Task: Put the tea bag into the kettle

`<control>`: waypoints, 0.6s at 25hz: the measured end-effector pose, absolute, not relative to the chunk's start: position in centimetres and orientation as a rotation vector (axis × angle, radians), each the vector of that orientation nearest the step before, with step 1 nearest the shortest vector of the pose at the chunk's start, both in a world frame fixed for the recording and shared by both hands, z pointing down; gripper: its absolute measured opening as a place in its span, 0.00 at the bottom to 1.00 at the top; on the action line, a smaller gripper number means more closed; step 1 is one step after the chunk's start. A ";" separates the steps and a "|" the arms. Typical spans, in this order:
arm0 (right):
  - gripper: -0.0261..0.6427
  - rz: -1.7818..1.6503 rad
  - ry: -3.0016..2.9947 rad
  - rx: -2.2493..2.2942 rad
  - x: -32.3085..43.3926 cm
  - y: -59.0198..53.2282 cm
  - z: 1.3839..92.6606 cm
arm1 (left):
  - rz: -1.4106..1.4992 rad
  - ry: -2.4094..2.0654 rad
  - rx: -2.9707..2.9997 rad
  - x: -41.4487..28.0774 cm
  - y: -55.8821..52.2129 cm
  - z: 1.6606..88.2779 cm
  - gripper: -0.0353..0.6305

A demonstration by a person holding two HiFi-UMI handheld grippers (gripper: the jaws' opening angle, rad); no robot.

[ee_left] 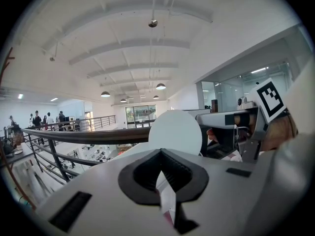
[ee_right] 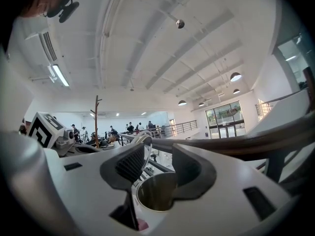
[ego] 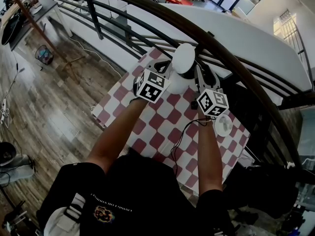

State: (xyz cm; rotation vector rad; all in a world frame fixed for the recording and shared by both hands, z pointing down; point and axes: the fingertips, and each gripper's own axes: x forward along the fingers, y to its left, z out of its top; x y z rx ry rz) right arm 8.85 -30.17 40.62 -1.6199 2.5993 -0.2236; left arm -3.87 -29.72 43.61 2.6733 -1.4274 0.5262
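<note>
The white kettle (ego: 177, 80) stands at the far edge of the checkered table (ego: 162, 127), its round lid (ego: 185, 58) raised. My left gripper (ego: 166, 68) is beside the kettle on its left, shut (ee_left: 165, 181) on a thin white paper tea bag packet (ee_left: 168, 196); the lid (ee_left: 175, 132) stands just beyond the jaws. My right gripper (ego: 201, 78) hangs at the kettle's right side. It is open (ee_right: 157, 163), with nothing between the pads, directly above the kettle's steel mouth (ee_right: 155, 193). Whether anything lies inside the kettle I cannot tell.
A white round object (ego: 224, 123) lies on the cloth right of my right arm, and a black cable (ego: 184, 132) runs across the table. A dark curved railing (ego: 236, 58) passes right behind the kettle, with a drop to a lower floor beyond.
</note>
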 end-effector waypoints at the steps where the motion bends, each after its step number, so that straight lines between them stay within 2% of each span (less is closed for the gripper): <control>1: 0.29 -0.215 2.598 -1.620 8.8 -30.2 40.4 | 0.526 -1.428 2.672 -3.9 -29.7 43.6 0.05; 5: 0.28 -0.137 2.595 -1.615 8.4 -29.8 39.2 | 0.522 -1.433 2.667 -4.2 -29.7 43.7 0.05; 6: 0.14 -0.106 2.599 -1.615 8.3 -29.6 38.8 | 0.521 -1.434 2.666 -4.3 -29.6 43.6 0.05; 7: 0.06 -0.076 2.607 -1.610 8.0 -29.4 38.5 | 0.520 -1.435 2.664 -4.4 -29.6 43.6 0.05; 15: 0.06 0.012 2.666 -1.542 5.7 -28.5 37.2 | 0.514 -1.450 2.652 -5.0 -29.2 43.5 0.05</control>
